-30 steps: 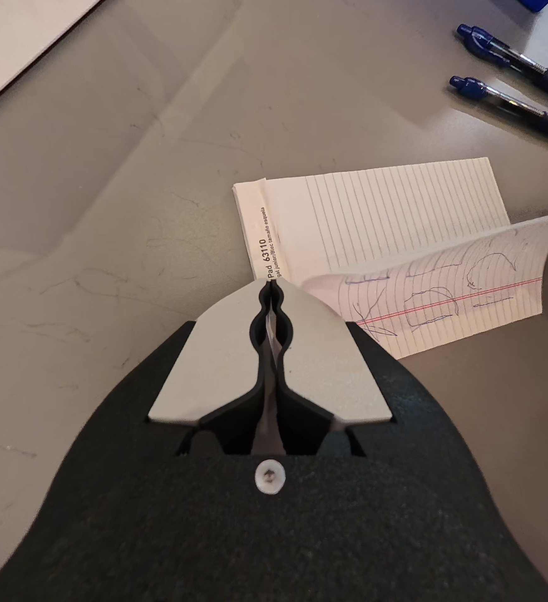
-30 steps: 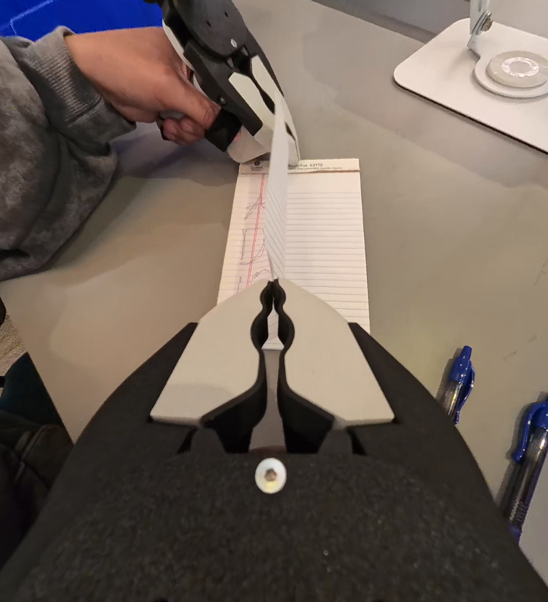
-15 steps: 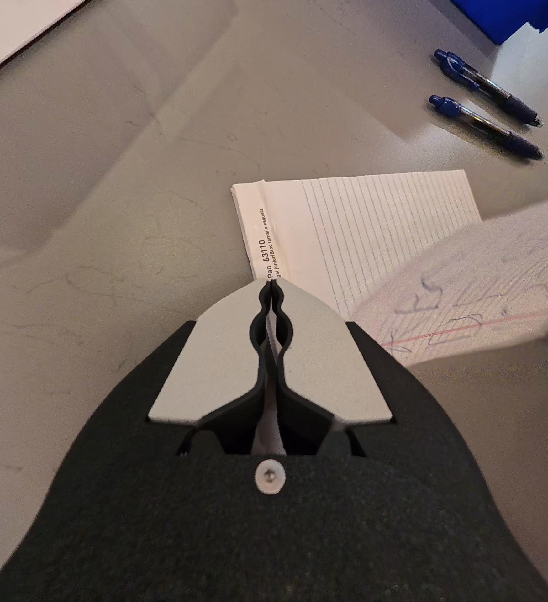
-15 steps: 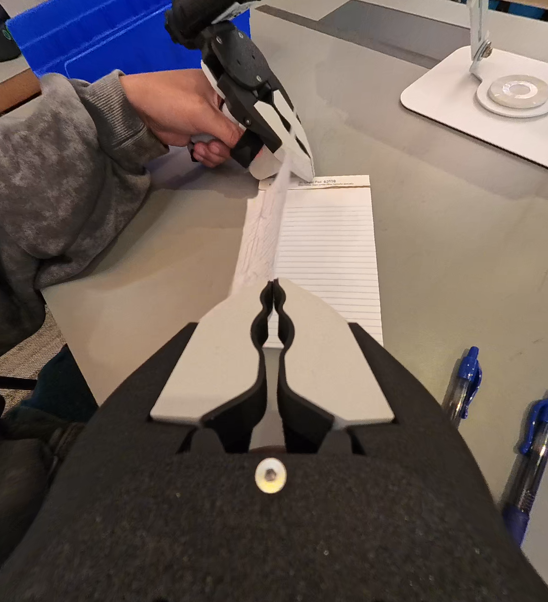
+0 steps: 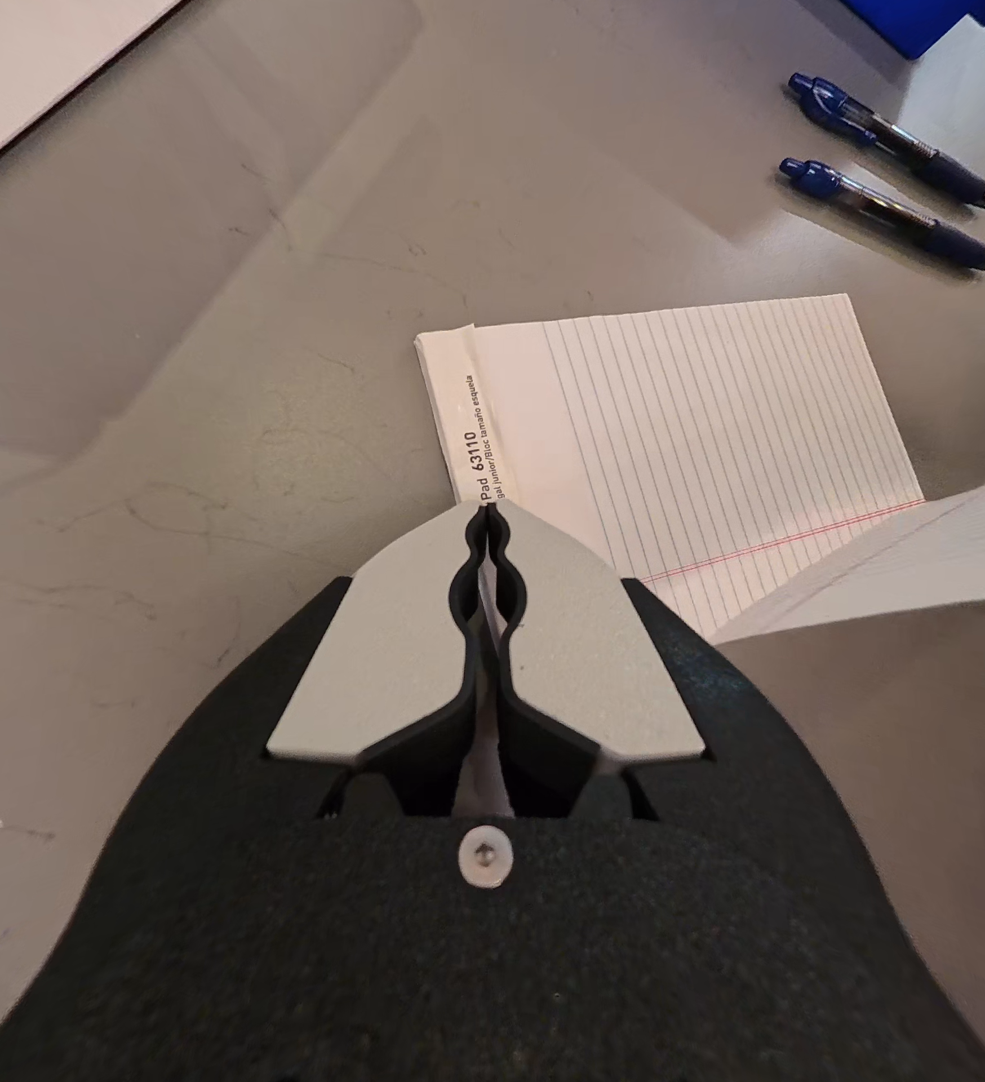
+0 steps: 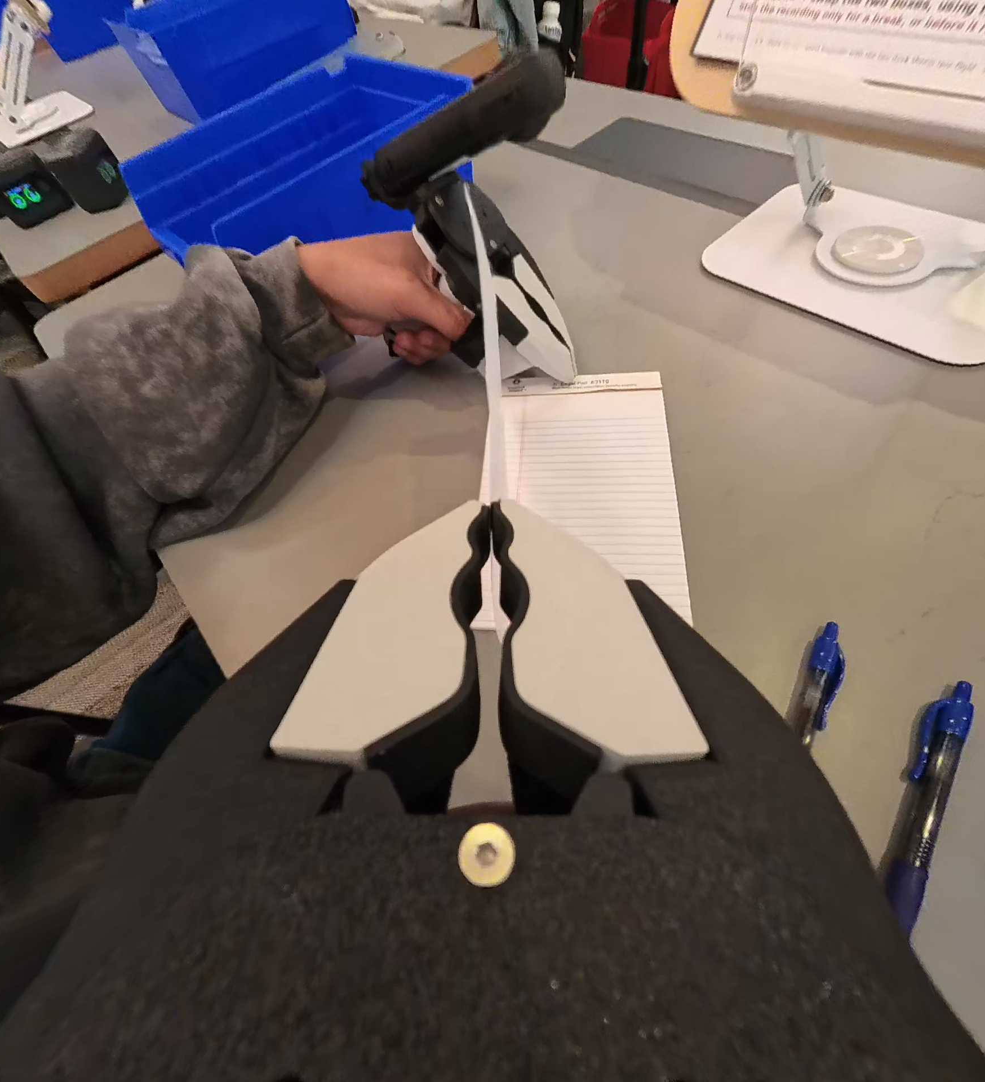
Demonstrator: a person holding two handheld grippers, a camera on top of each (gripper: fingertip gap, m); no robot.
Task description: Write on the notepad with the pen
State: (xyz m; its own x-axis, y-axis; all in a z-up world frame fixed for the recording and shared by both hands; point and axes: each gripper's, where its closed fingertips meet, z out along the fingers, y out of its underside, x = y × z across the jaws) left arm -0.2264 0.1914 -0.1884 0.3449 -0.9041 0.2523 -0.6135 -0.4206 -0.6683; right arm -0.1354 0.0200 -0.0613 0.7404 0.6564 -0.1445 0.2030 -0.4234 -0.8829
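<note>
1. On the far left of the right wrist view, a grey fleece sleeve (image 6: 186,375) and a hand (image 6: 385,293) hold the left tool (image 6: 563,366), its tips beside the pad's bound top corner.
2. Behind the hand sit blue plastic bins (image 6: 279,152) and small black devices (image 6: 27,187) with green lights.
3. Left tool (image 5: 487,508), in its own view: matte grey fingers (image 5: 396,632) with wavy black inner pads, clenched on one end of a loose sheet (image 5: 888,556).
4. Pad (image 6: 595,497): flat on the smooth grey tabletop (image 6: 830,468), white ruled paper with a red margin line and a cream binding strip, just ahead of both tools.
5. Sheet (image 6: 487,363): thin, lined, seen edge-on, stretched above the pad's left edge between the two tools.
6. Right tool (image 6: 490,508): same grey fingers on a rough black body, clenched on the sheet's near end.
7. Two pens (image 6: 935,779), blue-clipped with clear barrels, lie side by side on the tabletop right of the pad, apart from both tools; untouched.
8. Far right: a white flat-based stand (image 6: 865,275).
</note>
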